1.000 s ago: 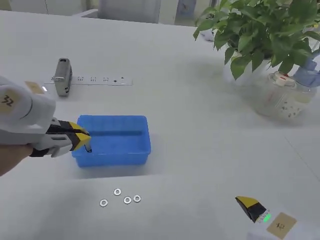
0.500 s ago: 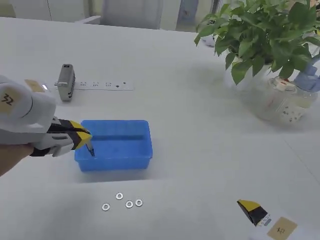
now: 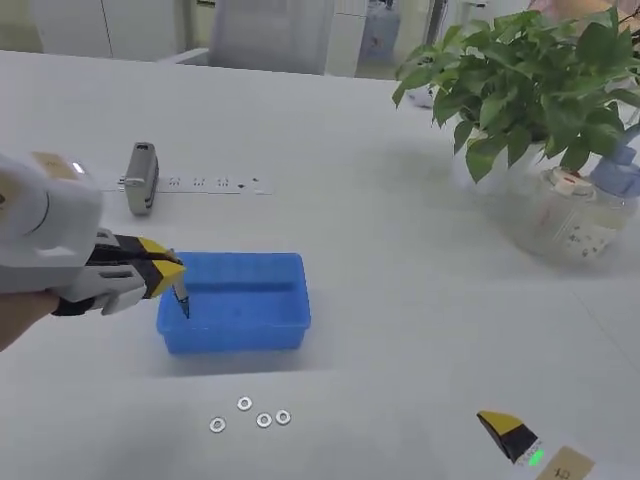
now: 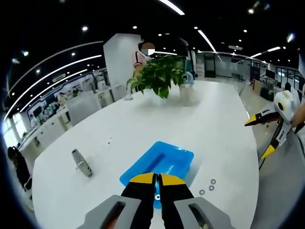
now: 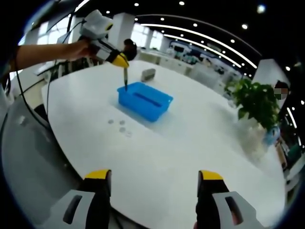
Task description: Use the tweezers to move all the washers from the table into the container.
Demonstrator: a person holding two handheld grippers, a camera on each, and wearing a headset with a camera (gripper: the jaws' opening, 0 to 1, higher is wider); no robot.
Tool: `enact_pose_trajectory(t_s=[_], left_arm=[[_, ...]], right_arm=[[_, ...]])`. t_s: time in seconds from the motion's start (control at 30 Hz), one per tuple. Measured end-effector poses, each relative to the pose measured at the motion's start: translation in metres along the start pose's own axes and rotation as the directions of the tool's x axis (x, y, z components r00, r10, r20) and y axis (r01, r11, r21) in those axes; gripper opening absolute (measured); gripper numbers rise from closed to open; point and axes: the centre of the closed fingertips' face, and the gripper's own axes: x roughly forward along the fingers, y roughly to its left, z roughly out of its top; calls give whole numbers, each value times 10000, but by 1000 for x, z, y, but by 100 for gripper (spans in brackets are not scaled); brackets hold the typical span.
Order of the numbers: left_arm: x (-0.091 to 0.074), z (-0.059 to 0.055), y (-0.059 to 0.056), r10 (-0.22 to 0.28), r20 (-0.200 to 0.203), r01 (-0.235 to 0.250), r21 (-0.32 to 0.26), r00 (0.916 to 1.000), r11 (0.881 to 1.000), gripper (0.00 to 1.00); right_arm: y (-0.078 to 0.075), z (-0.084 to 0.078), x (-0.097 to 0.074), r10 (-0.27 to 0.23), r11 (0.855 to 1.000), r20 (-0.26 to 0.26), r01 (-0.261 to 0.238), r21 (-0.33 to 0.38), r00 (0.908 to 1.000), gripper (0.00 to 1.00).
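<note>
The left gripper (image 3: 172, 272) pinches the tweezers (image 3: 182, 298) over the container's (image 3: 292, 300) left end; four washers (image 3: 250, 415) lie on the tabletop (image 3: 400, 300) nearby, untouched. The right gripper (image 5: 155, 177) gapes wide.

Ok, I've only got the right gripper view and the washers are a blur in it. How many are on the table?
Observer: Four. In the head view the small silver metal washers lie in a loose cluster on the white table, in front of the blue plastic container.
Operator: And the far tool, is it closed on the tweezers?
Observer: Yes. The left gripper view shows the jaws of the left tool almost together, clamped on the thin dark tweezers.
Operator: Anything beyond the container?
Observer: A flat white power strip lies there, apart from the container.
</note>
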Motion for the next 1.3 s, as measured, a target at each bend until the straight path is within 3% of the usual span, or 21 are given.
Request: enact_pose_trajectory(t_s=[0.47,1.03,1.3], left_arm=[[-10,6,-22,-234,264,236,-57,9994,9997,0],[-13,-5,-49,-620,242,631,-461,9978,9969,0],[-11,-14,-61,-757,136,765,-754,9970,9942,0]], right_arm=[[4,5,-2,256,9995,267,-260,170,9993,76],[4,4,1,628,9930,459,-671,975,9970,82],[4,2,1,510,9956,288,-531,773,9983,79]])
